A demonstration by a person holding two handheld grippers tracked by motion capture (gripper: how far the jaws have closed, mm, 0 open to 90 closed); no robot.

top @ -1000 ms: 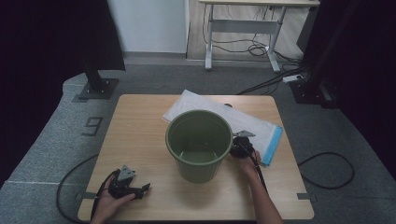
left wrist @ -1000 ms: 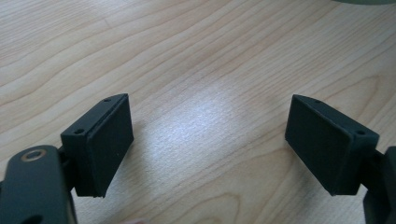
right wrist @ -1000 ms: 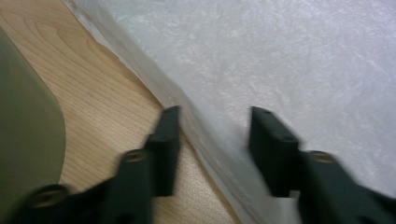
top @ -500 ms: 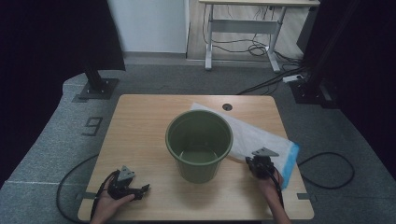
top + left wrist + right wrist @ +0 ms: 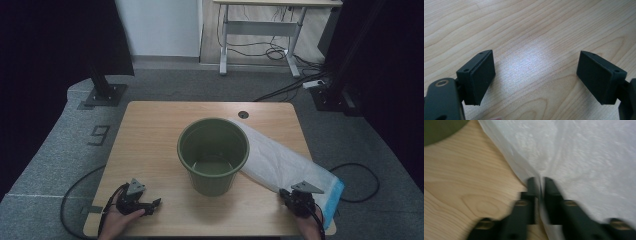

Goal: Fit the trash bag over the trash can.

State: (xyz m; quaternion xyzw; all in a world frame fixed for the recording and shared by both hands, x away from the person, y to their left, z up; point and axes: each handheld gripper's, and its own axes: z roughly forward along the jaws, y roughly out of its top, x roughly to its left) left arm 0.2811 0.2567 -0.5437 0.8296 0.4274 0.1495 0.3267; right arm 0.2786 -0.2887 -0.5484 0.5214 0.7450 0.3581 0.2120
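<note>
1. High view: a green bin [image 5: 213, 155] stands at the centre of the wooden worktop [image 5: 150, 130]; a white plastic bag [image 5: 280, 162] stretches from the bin's right rim down to the lower right, pulled flat, likely so it can be opened and fitted as a liner; the right tool [image 5: 298, 200] sits at the bag's near end, by its blue edge; the left tool [image 5: 150, 204] rests idle at the lower left, well apart from bin and bag.

2. Left gripper view: the left tool [image 5: 535, 75] has its jaws spread wide over bare wood, with nothing between them; it waits, by the look of it.

3. Right gripper view: the right tool [image 5: 540, 187] is pressed nearly together, pinching a fold of the bag [image 5: 586, 157] between its jaws at centre frame; the film fans out toward the top; the bin [image 5: 441, 130] peeks in at the upper left; the jaws have just been opening slightly, the film between them.
</note>
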